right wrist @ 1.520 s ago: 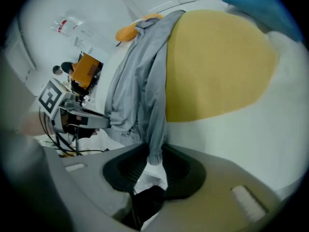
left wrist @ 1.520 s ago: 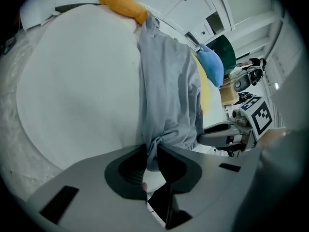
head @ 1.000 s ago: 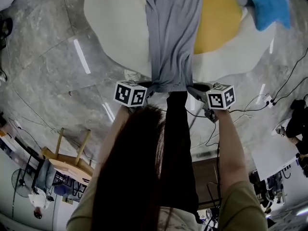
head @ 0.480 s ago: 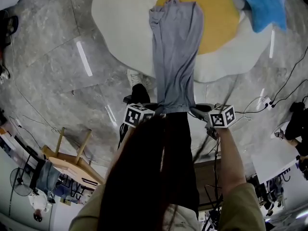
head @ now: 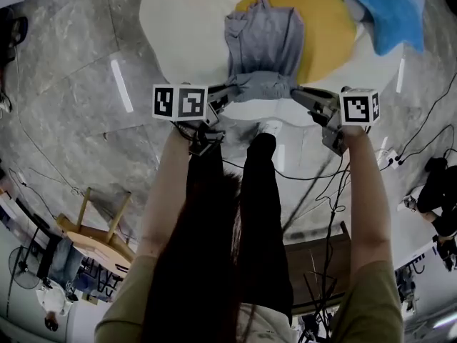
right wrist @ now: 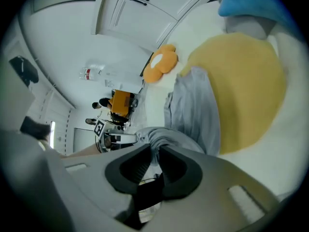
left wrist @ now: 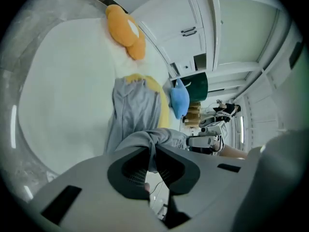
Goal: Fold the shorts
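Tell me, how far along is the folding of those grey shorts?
Done: the far part of the grey shorts lies spread on the mat. In hand: the left tool and right tool each pinch a near corner, raised. Left: lay that edge over the far part and let go; no fold is finished.

Shorts (head: 264,56): near edge hidden inside closed jaws of left gripper (head: 232,89) and right gripper (head: 294,90). Yellow mat (head: 325,27): part under shorts hidden. Blue star cushion (head: 389,13), right of shorts: top cut off by picture edge. Person (right wrist: 103,102) far behind shorts: too small to tell.
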Tool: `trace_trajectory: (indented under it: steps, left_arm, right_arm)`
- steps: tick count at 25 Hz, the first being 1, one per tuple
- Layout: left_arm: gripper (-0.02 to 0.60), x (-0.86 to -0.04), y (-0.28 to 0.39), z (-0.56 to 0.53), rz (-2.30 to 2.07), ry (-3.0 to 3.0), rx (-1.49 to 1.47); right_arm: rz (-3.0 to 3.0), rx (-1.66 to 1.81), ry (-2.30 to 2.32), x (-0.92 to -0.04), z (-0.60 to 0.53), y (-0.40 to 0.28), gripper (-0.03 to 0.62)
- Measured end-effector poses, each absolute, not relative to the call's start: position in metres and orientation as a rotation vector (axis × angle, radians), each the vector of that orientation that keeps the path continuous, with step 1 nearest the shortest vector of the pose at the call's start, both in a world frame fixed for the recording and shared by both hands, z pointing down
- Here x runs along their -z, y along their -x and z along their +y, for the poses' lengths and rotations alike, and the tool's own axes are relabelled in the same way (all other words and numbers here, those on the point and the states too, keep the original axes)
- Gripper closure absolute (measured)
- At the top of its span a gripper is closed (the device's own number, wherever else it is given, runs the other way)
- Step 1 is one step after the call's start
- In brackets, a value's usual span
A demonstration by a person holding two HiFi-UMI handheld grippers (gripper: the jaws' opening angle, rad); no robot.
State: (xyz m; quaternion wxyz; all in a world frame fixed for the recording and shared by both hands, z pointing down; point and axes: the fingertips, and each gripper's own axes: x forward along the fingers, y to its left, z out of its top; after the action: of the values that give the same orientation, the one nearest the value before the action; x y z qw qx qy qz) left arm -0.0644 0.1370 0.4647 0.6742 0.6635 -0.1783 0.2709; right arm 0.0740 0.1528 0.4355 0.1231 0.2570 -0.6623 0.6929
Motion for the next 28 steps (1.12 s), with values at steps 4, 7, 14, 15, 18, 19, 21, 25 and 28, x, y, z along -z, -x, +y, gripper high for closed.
trace_trajectory:
  steps: [4,7,14,15,18,19,21,25,28]
  left_arm:
    - [0.548,-0.478,0.050,0.068,-0.453,-1.495,-0.565]
    - [0.548,-0.493,0.045,0.036,-0.497,-1.458,-0.557]
    - [0.545,-0.521,0.035,0.004,-0.607,-1.323,-0.506]
    - [0.545,-0.521,0.033,0.000,-0.625,-1.318,-0.501]
    - [0.522,-0.529,0.027,-0.012,-0.670,-1.329,-0.528]
    - [0.483,-0.532,0.026,-0.015,-0.679,-1.335,-0.542]
    - [0.392,-0.532,0.025,-0.020,-0.683,-1.357,-0.543]
    - [0.278,-0.519,0.027,-0.029,-0.678,-1.462,-0.535]
    - [0.270,-0.506,0.048,-0.026,-0.712,-1.654,-0.700]
  right_arm:
    - [-1.818,-2.109,-0.893,-0.453,0.083,-0.090,0.536]
    - [-1.756,-2.118,-0.975,-0.469,0.044,-0.096,0.536]
    - [-1.568,-2.209,-1.149,-0.506,0.013,-0.107,0.536]
    - [-1.554,-2.214,-1.172,-0.508,0.009,-0.109,0.536]
    - [-1.514,-2.180,-1.226,-0.517,0.000,-0.118,0.534]
    - [-1.506,-2.152,-1.237,-0.520,-0.002,-0.121,0.534]
    - [-1.540,-2.096,-1.231,-0.521,-0.008,-0.120,0.533]
    - [-1.773,-1.948,-1.098,-0.499,-0.023,-0.107,0.415]
    - [-1.922,-1.746,-1.038,-0.478,-0.031,-0.107,0.332]
